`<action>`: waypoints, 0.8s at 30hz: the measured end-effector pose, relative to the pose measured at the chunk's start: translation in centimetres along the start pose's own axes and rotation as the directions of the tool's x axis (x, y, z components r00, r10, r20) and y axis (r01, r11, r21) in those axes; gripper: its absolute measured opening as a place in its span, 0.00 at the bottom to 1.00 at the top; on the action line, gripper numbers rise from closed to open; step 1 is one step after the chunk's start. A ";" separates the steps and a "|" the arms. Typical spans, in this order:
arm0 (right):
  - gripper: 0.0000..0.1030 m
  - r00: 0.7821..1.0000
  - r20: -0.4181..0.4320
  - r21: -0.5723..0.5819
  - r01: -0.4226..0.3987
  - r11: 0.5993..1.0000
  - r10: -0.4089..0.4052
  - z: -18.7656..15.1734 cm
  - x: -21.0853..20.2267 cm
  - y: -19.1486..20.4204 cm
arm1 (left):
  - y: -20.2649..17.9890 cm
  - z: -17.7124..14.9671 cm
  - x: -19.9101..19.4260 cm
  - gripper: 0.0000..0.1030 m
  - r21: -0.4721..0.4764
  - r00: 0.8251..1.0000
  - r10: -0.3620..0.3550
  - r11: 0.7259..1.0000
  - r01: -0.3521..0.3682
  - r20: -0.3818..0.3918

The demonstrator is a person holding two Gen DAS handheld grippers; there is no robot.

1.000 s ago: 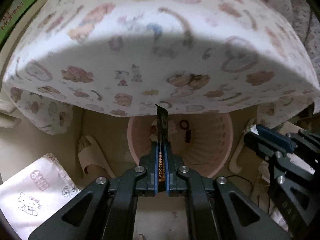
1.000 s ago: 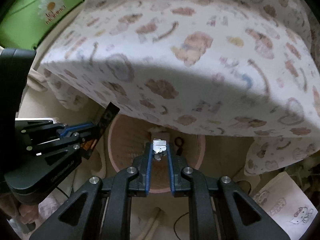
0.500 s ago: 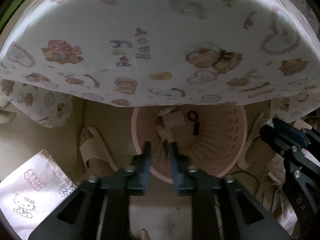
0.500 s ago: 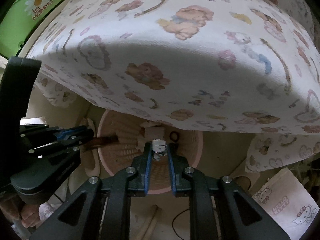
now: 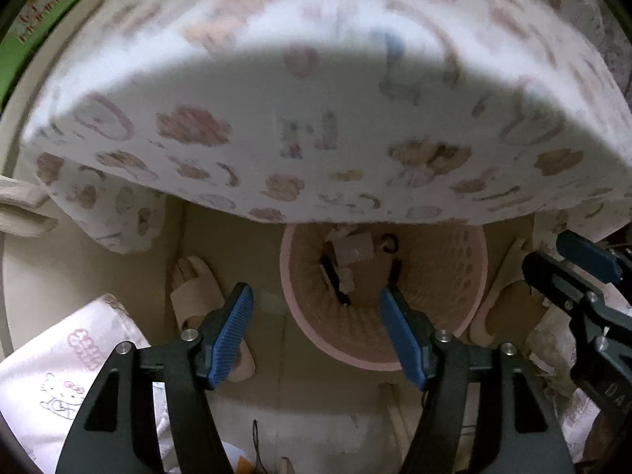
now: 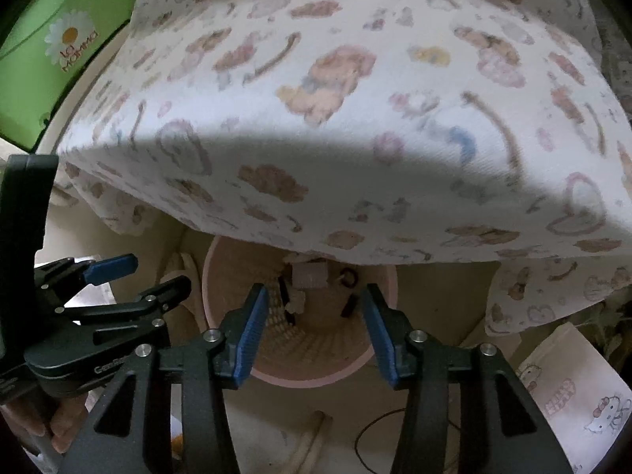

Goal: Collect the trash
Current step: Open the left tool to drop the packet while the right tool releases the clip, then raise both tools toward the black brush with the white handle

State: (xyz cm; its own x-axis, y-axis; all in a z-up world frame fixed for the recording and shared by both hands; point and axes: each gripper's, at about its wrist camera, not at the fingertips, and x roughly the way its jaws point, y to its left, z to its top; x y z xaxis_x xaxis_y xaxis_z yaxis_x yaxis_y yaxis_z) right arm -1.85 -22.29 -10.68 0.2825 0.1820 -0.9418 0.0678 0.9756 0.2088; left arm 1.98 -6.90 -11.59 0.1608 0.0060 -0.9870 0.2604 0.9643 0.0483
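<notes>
A pink perforated waste basket (image 5: 446, 276) stands on the floor, half under a bed edge; it also shows in the right wrist view (image 6: 316, 371). Inside lie a black coffee sachet (image 5: 333, 280), crumpled white scraps (image 5: 351, 251) and small dark bits. In the right wrist view the sachet (image 6: 285, 300) and scraps (image 6: 310, 274) lie in the basket too. My left gripper (image 5: 316, 318) is open and empty above the basket's near rim. My right gripper (image 6: 314, 316) is open and empty above the basket. The right gripper shows at the right edge of the left view (image 5: 584, 276). The left gripper shows at the left of the right view (image 6: 130, 280).
A mattress with a teddy-print sheet (image 5: 316, 98) overhangs the basket. Beige slippers (image 5: 205, 304) lie left and right (image 5: 505, 304) of it. A Hello Kitty cloth bag (image 5: 71, 375) lies at lower left. A green box (image 6: 59, 47) stands at far left. A thin cable (image 6: 379, 430) lies on the floor.
My left gripper opened and dropped the black coffee sachet into the basket. My right gripper opened and let go of its small white scrap. Both jaws now stand wide apart.
</notes>
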 end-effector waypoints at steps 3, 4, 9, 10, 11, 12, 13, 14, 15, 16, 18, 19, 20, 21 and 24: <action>0.51 0.999 0.044 0.009 -0.004 1.000 0.003 0.3 -1.7 -0.1 | 0.2 -0.1 -1.7 0.63 0.003 0.998 0.009 1.000 -0.009 0.060; 0.51 0.998 0.066 0.016 -0.015 1.000 0.014 0.4 -2.4 -0.2 | 0.3 -0.1 -2.2 0.63 0.004 0.997 0.013 1.000 -0.013 0.078; 0.51 0.989 0.149 -0.001 -0.010 1.000 0.010 0.2 -4.9 0.1 | 1.0 -0.1 -4.9 0.64 -0.006 0.985 0.005 1.000 -0.004 0.175; 0.52 0.987 0.162 -0.008 -0.008 1.000 0.009 0.2 -5.3 0.2 | 1.1 0.0 -5.2 0.64 -0.008 0.982 0.002 1.000 0.000 0.188; 0.52 0.984 0.178 -0.016 -0.004 1.000 0.007 0.1 -5.7 0.4 | 1.3 0.0 -5.5 0.65 -0.011 0.980 -0.001 1.000 0.003 0.199; 0.53 0.982 0.191 -0.024 0.001 1.000 0.004 0.2 -5.9 0.5 | 1.3 0.1 -5.7 0.65 -0.012 0.978 -0.004 1.000 0.007 0.206; 0.54 0.979 0.206 -0.033 0.010 0.999 -0.003 0.2 -6.2 0.7 | 1.4 0.2 -6.1 0.64 -0.015 0.976 -0.006 1.000 0.010 0.216; 0.54 0.974 0.224 -0.042 0.028 0.999 -0.018 0.2 -6.7 0.7 | 1.5 0.2 -6.4 0.64 -0.017 0.974 -0.007 1.000 0.011 0.226; 0.54 0.970 0.239 -0.044 0.046 0.998 -0.034 0.2 -6.9 0.8 | 1.5 0.2 -6.6 0.64 -0.016 0.971 -0.004 1.000 0.008 0.238; 0.54 0.965 0.256 -0.041 0.066 0.997 -0.053 0.2 -7.3 0.8 | 1.5 0.2 -6.9 0.64 -0.016 0.968 0.000 1.000 0.004 0.252; 0.54 0.957 0.285 -0.036 0.066 0.997 -0.053 0.3 -8.0 0.8 | 1.6 0.1 -7.7 0.64 -0.019 0.960 0.009 1.000 -0.004 0.279; 0.54 0.954 0.296 -0.036 0.062 0.997 -0.049 0.3 -8.4 0.7 | 1.6 0.1 -8.1 0.64 -0.022 0.957 0.016 1.000 -0.010 0.291; 0.54 0.951 0.304 -0.040 0.065 0.997 -0.050 0.5 -8.5 0.6 | 1.6 0.1 -8.4 0.64 -0.023 0.953 0.022 1.000 -0.016 0.301; 0.54 0.948 0.314 -0.044 0.072 0.996 -0.054 0.5 -8.7 0.6 | 1.4 0.2 -8.8 0.64 -0.021 0.951 0.025 1.000 -0.019 0.309; 0.54 0.939 0.338 -0.064 0.091 0.994 -0.065 0.5 -9.3 0.9 | 1.6 0.3 -9.5 0.64 -0.019 0.940 0.029 1.000 -0.024 0.339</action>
State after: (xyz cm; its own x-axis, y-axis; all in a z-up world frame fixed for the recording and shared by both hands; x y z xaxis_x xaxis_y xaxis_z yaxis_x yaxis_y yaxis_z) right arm -3.95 -23.15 -1.61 0.5846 0.0663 -0.8086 0.0319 0.9940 0.1046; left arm 1.16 -5.52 -2.09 0.4818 -0.0564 -0.8744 0.2380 0.9688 0.0687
